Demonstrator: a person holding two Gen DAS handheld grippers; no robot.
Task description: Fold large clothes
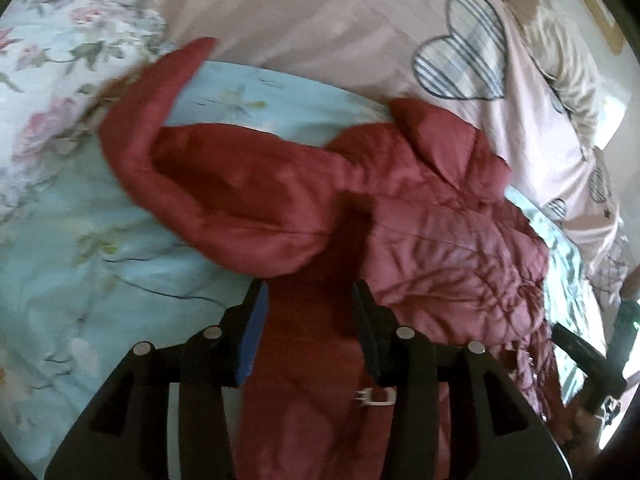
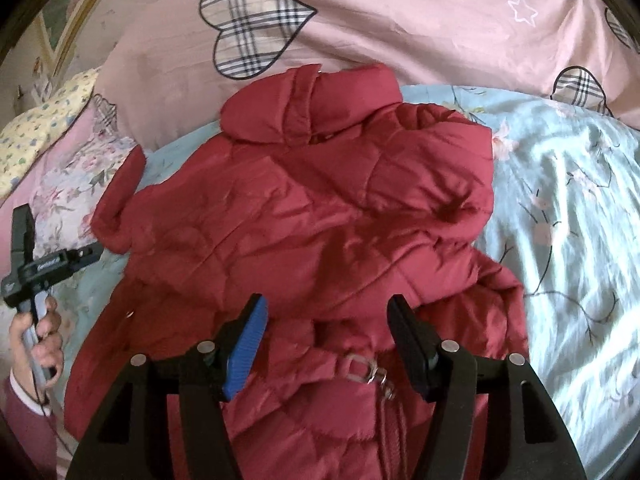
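Observation:
A red padded jacket [image 2: 312,216] lies spread on the light blue floral bedsheet [image 2: 568,216], collar toward the far side. It also shows in the left wrist view [image 1: 420,216], with one sleeve [image 1: 168,128] curling up to the left. My left gripper [image 1: 310,292] is over the jacket's near left part, jaws apart with red fabric between them. My right gripper [image 2: 328,308] hovers open over the jacket's waist, just above its belt buckle [image 2: 364,368]. The left gripper's handle [image 2: 36,264] and the hand holding it show at the left of the right wrist view.
A pink duvet with checked hearts [image 2: 256,20] lies bunched along the far side of the bed. A floral pillow [image 2: 24,136] sits at the far left. The floral sheet [image 1: 80,240] extends left of the jacket.

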